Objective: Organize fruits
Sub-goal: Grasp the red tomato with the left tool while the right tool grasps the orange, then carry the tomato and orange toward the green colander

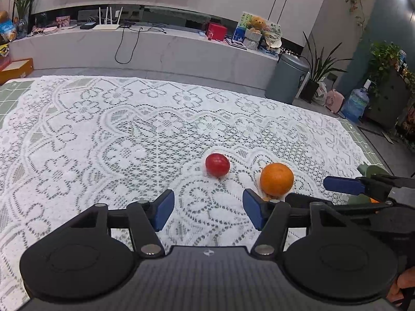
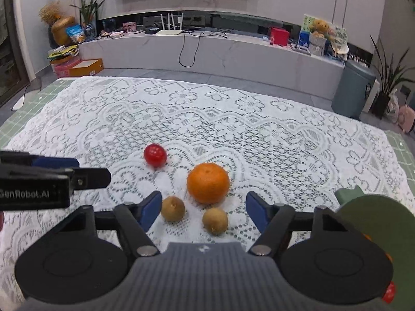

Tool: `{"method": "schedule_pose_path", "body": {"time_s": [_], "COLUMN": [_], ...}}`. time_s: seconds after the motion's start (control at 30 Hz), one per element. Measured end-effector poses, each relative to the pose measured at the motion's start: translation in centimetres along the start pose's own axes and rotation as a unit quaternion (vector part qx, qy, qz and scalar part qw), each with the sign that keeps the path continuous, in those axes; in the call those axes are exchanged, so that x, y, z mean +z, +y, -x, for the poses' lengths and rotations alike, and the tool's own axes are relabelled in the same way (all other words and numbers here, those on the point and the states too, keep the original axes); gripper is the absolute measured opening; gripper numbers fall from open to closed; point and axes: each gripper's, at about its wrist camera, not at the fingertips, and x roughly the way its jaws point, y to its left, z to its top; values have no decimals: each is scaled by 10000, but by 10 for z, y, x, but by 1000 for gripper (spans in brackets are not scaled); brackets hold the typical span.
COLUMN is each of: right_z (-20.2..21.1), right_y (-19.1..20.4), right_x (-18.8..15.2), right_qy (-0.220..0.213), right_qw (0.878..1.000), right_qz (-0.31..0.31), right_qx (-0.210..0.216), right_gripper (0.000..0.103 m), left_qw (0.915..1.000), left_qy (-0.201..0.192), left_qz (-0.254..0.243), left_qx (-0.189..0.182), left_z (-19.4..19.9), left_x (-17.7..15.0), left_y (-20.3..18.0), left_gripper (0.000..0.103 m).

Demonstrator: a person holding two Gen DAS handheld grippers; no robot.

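A table (image 2: 400,153) with a green gridded top carries a white lace cloth (image 2: 233,119). On the cloth lie a red fruit (image 2: 155,155), an orange (image 2: 208,186) to its near right, and two brown kiwis (image 2: 173,208) (image 2: 215,220) nearest. A green dish (image 2: 373,223) sits at near right.

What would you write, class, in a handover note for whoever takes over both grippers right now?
Left gripper: open, empty, nearest the red fruit.
Right gripper: open, empty, two brown fruits lying between its fingers, not gripped.
Orange sits just beyond them; all loose on the lace cloth.
Green dish at right; it seems to hold some fruit.
Done: unclear. Left: the four loose fruits.
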Motion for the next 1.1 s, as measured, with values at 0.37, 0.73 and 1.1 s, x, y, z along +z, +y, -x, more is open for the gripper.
{"method": "schedule_pose_path", "body": {"time_s": [0.37, 0.73, 1.1], "right_z": [-30, -46, -50], "right_y": [-8, -11, -15], "right_x": [13, 13, 13], "right_qy": [221, 417, 514], "right_qw": [9993, 9984, 9976], "right_qz": [-297, -350, -404], "right_qx": [91, 181, 210], "right_gripper": [56, 52, 44], "left_qw": [9996, 9992, 9988], "left_qy": [103, 367, 428], "left_qz": [22, -75, -78], "left_qx": [-247, -159, -214], "left_z": [-42, -81, -89], "left_x": [22, 28, 34], "left_y": [2, -3, -11], "left_gripper": [58, 49, 33]}}
